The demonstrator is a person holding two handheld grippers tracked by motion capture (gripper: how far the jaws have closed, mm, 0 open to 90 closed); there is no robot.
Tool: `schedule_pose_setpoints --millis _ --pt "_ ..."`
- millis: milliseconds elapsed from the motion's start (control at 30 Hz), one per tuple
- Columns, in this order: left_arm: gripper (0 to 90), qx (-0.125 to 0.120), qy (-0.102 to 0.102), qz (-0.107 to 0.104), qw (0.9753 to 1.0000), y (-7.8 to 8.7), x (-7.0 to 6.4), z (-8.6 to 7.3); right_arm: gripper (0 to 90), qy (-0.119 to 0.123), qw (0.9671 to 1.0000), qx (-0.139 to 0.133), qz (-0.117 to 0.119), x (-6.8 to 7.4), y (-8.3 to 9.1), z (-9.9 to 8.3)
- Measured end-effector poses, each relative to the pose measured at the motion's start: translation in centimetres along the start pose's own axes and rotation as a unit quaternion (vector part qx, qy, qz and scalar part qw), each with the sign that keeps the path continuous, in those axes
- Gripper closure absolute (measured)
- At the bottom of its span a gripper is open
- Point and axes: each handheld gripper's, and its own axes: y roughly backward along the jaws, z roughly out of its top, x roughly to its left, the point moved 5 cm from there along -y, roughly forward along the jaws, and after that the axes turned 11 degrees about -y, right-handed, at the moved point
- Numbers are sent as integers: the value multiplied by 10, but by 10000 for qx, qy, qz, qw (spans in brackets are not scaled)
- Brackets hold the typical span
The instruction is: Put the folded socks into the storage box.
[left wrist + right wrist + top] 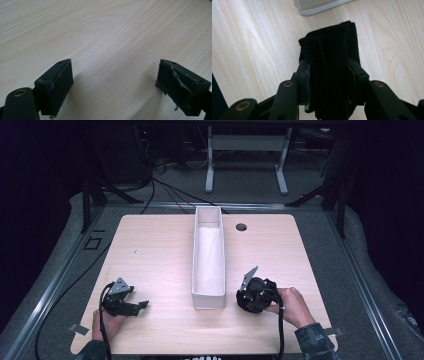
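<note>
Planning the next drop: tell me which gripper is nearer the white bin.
Right. The right gripper, shut on a black cloth, sits just beside the white bin; the left gripper, jaws open, is farther off.

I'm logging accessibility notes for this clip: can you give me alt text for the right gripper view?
The right claw is shut on a folded black cloth with a ribbed texture, held just above a light wooden table. The rounded corner of a white bin shows at the top edge, beyond the cloth.
</note>
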Motion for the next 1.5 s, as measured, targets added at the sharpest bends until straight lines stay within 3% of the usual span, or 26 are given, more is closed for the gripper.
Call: schedule_pose_setpoints --millis 933,1500 --pt "133 2 19 5 10000 0 0 0 599 -83 10000 28 -26 -10 36 4" --pt "133 6 5 10 10000 0 0 0 600 -4 9999 114 -14 -13 52 14"
